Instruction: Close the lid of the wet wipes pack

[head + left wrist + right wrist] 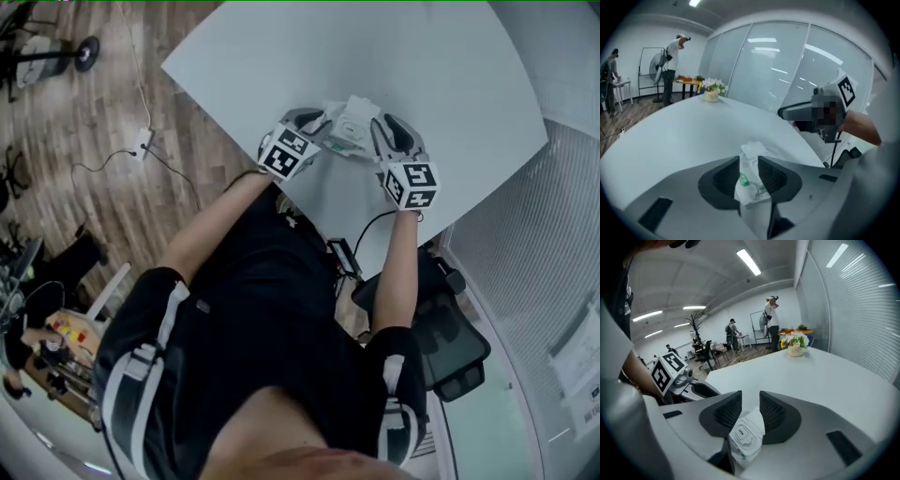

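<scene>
The white wet wipes pack lies near the front of the white table, between my two grippers. My left gripper is at its left end and my right gripper at its right end. In the left gripper view the pack shows in the gap of the open left gripper, with a white flap at its far end. In the right gripper view the open right gripper frames the pack's plastic lid, which has an "OPEN" tab. I see no pad pressing on the pack.
A flower pot stands at the table's far edge. A black office chair is by the person's right side. A glass wall with blinds runs along the table. People stand at desks in the background.
</scene>
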{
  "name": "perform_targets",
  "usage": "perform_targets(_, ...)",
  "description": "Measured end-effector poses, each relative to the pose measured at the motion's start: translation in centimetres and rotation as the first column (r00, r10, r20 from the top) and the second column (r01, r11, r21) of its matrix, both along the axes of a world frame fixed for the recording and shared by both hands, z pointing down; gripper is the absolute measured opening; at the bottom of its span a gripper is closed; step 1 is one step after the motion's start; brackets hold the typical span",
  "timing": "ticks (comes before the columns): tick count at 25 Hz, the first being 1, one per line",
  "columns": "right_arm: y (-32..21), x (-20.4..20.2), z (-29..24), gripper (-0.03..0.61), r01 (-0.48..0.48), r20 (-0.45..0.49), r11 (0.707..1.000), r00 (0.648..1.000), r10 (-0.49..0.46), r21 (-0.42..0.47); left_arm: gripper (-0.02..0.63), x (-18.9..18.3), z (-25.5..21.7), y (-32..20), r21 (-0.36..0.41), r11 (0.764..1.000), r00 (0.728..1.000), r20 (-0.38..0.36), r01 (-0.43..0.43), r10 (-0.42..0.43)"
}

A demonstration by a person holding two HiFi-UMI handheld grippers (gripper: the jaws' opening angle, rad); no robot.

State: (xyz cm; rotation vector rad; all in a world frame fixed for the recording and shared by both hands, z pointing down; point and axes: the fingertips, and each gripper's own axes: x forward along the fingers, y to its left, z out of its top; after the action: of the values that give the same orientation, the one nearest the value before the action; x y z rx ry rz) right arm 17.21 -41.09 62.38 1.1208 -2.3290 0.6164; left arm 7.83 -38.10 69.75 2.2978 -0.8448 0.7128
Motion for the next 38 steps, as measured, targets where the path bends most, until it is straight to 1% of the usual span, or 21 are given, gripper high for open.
perform_targets(1, -0.5, 0.0, 1.1, 0.138, 0.033, -0.013, 0.999, 0.999, -0.033, -0.029, 0.137, 0.4, 1.2, -0.1, -0.030, 0.999, 1.000, 0.012, -0.014, 0.015)
perform_targets(2, -1.0, 0.1, 2.2, 0.138, 0.068, -0.026, 0.996, 0.997, -0.070, -0.056, 0.150, 0.7, 2.4, -0.2, -0.054, 0.998, 0.999, 0.029, -0.027, 0.029)
perform_targets(5, -2.5, -0.1, 5.9, 0.158, 0.171, -0.051, 0.974, 0.982, -0.180, -0.148, 0.149, 1.0, 5.5, -0.5, -0.125, 0.991, 0.996, 0.066, -0.043, 0.052)
perform_targets(8, -2.9, 0.0, 8.2, 0.196, 0.258, -0.054, 0.935, 0.959, -0.278, -0.243, 0.149, 0.9, 6.4, -0.2, -0.174, 0.985, 0.997, 0.064, -0.020, 0.032)
perform_targets(10, -3.1, 0.5, 9.7, 0.217, 0.299, -0.054, 0.907, 0.943, -0.328, -0.297, 0.149, 0.8, 6.6, -0.3, -0.182, 0.983, 0.998, 0.059, -0.014, 0.025)
perform_targets(14, -2.6, 0.6, 12.2, 0.228, 0.363, -0.045, 0.849, 0.911, -0.410, -0.384, 0.149, 0.8, 6.6, -0.6, -0.189, 0.982, 0.998, 0.045, -0.031, 0.040)
perform_targets(16, -2.3, 0.5, 12.3, 0.228, 0.384, -0.046, 0.834, 0.899, -0.436, -0.397, 0.149, 0.8, 6.3, -0.5, -0.183, 0.982, 0.998, 0.040, -0.035, 0.043)
perform_targets(18, -2.4, 0.2, 11.9, 0.209, 0.397, -0.049, 0.830, 0.892, -0.450, -0.390, 0.149, 0.7, 6.1, -0.6, -0.179, 0.983, 0.998, 0.040, -0.033, 0.041)
perform_targets(23, -2.3, -0.1, 10.2, 0.204, 0.434, -0.048, 0.824, 0.875, -0.482, -0.365, 0.149, 0.5, 6.4, -0.6, -0.186, 0.982, 0.998, 0.040, -0.031, 0.039)
perform_targets(25, -1.7, -0.5, 9.2, 0.195, 0.456, -0.034, 0.816, 0.866, -0.499, -0.356, 0.149, 0.3, 6.5, -0.5, -0.188, 0.982, 0.998, 0.041, -0.031, 0.040)
perform_targets(26, -1.3, -0.8, 8.7, 0.165, 0.471, -0.023, 0.808, 0.859, -0.511, -0.354, 0.149, 0.2, 6.5, -0.5, -0.189, 0.982, 0.998, 0.043, -0.031, 0.040)
perform_targets(27, -0.8, -1.1, 8.3, 0.160, 0.486, -0.014, 0.799, 0.851, -0.525, -0.354, 0.149, 0.1, 6.6, -0.6, -0.189, 0.982, 0.998, 0.045, -0.030, 0.039)
perform_targets(29, 0.4, -1.4, 8.0, 0.161, 0.517, -0.011, 0.775, 0.830, -0.558, -0.363, 0.149, 0.0, 6.8, -0.6, -0.188, 0.982, 0.998, 0.049, -0.028, 0.038)
perform_targets(34, 4.0, -2.1, 9.0, 0.161, 0.579, 0.022, 0.703, 0.778, -0.628, -0.413, 0.149, 0.1, 7.2, -0.7, -0.184, 0.983, 0.998, 0.055, -0.021, 0.031)
perform_targets(36, 5.3, -2.4, 10.0, 0.164, 0.585, 0.035, 0.687, 0.771, -0.636, -0.431, 0.149, 0.3, 7.2, -0.7, -0.185, 0.983, 0.998, 0.051, -0.016, 0.026)
perform_targets(38, 6.0, -2.6, 10.8, 0.166, 0.577, 0.040, 0.684, 0.776, -0.629, -0.447, 0.149, 0.2, 7.1, -0.6, -0.183, 0.983, 0.999, 0.047, -0.015, 0.024)
